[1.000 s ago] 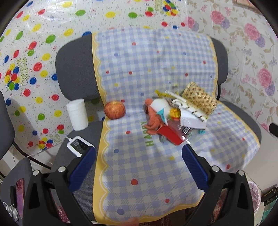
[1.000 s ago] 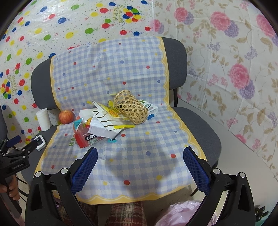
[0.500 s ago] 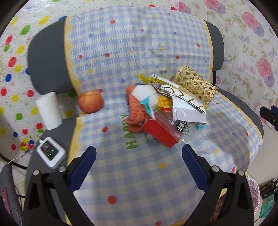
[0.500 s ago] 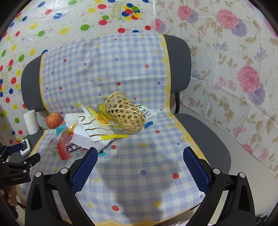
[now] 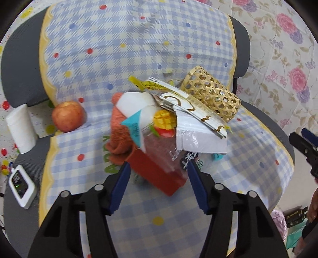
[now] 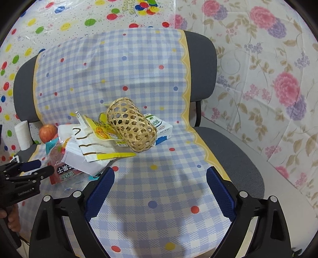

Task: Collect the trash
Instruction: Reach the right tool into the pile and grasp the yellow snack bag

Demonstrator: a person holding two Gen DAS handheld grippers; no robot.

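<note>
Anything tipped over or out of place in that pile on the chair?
Yes: the woven basket lies on its side atop the wrappers instead of standing. An apple and an orange cloth sit among the trash; neither looks like litter. Nothing looks spilled.

The white balloon-printed plastic sheet [image 6: 83, 17] on the wall carries "Happy Birthday" in small script. Green letters on the blue-and-white checked cloth [image 5: 111, 168] are mostly hidden and unreadable. The red snack packet [image 6: 63, 170] bears large white Chinese characters, too small to read surely.
</note>
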